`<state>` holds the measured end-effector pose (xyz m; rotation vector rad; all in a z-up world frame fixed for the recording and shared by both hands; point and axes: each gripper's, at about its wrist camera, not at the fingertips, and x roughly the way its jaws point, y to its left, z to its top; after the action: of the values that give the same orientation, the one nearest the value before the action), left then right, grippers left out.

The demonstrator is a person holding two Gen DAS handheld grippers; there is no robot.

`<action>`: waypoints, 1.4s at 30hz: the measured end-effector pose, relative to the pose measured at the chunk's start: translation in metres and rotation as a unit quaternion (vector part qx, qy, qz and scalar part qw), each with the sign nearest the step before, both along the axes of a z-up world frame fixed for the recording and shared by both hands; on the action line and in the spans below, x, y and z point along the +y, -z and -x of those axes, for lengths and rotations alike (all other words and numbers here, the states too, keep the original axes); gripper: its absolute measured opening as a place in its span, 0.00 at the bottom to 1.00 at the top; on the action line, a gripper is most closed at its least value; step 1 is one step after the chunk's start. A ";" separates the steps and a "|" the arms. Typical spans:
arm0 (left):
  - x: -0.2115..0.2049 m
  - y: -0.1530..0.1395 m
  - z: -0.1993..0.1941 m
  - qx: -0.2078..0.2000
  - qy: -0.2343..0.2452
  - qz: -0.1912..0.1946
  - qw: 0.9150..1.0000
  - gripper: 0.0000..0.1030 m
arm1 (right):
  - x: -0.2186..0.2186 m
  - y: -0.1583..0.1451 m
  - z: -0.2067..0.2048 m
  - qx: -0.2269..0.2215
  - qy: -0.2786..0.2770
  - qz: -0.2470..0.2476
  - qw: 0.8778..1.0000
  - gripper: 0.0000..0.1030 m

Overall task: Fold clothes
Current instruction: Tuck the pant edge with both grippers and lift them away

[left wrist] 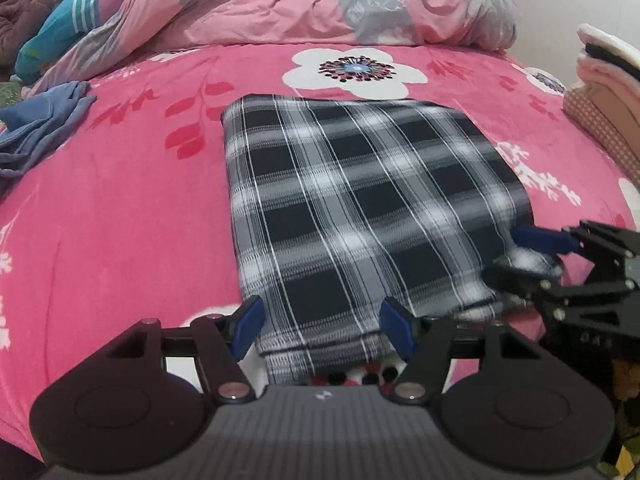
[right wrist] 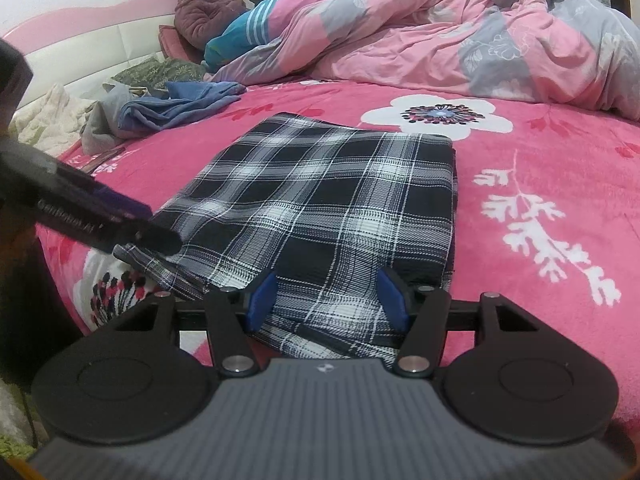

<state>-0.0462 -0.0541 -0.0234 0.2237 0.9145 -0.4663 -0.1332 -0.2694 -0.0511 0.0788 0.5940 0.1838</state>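
A black, grey and white plaid garment [left wrist: 352,208] [right wrist: 320,200] lies folded into a flat rectangle on the pink flowered bedspread [left wrist: 120,220] [right wrist: 560,152]. My left gripper [left wrist: 322,330] stands open over its near edge, the cloth lying between the blue pads [left wrist: 248,326] without being pinched. From the right wrist view, the left gripper [right wrist: 156,236] reaches in at the cloth's near left corner. My right gripper [right wrist: 328,300] is open over the near right part of the cloth. In the left wrist view the right gripper [left wrist: 528,258] straddles that corner with its fingers apart.
A crumpled blue garment [left wrist: 44,120] [right wrist: 180,106] lies at the left, with a grey one [right wrist: 100,124] and a white towel [right wrist: 44,116] beside it. A pink and grey duvet [left wrist: 280,4] [right wrist: 440,40] is heaped at the back. A person [right wrist: 208,12] sits at the headboard. Folded items [left wrist: 604,92] stand at the right.
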 end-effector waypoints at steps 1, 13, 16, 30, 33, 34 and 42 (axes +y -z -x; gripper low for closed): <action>0.000 0.000 0.002 0.001 0.000 -0.001 1.000 0.64 | 0.000 0.000 0.000 0.000 0.000 0.000 1.000 0.54; 0.018 -0.003 0.009 0.023 -0.011 0.016 1.000 0.64 | 0.001 0.001 0.000 0.001 0.001 -0.003 1.000 0.56; 0.023 -0.009 0.010 0.018 -0.012 0.024 0.999 0.64 | 0.001 0.001 0.001 0.002 0.001 -0.004 1.000 0.57; 0.017 -0.015 0.001 0.017 -0.017 0.028 0.999 0.64 | -0.002 0.002 0.002 0.001 0.000 -0.010 1.000 0.60; 0.018 -0.012 -0.004 0.019 -0.025 0.029 0.999 0.65 | -0.002 0.002 0.003 0.001 0.000 -0.013 1.000 0.61; 0.018 -0.012 -0.005 0.020 -0.028 0.030 0.999 0.65 | -0.002 0.002 0.004 0.002 -0.001 -0.014 1.000 0.63; 0.030 -0.007 -0.016 0.026 -0.067 0.050 0.996 0.71 | -0.013 -0.009 0.010 0.004 0.007 -0.057 0.998 0.75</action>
<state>-0.0300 -0.0242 -0.0168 0.0579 0.9478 -0.3944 -0.1430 -0.2826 -0.0424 0.1944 0.5898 0.2031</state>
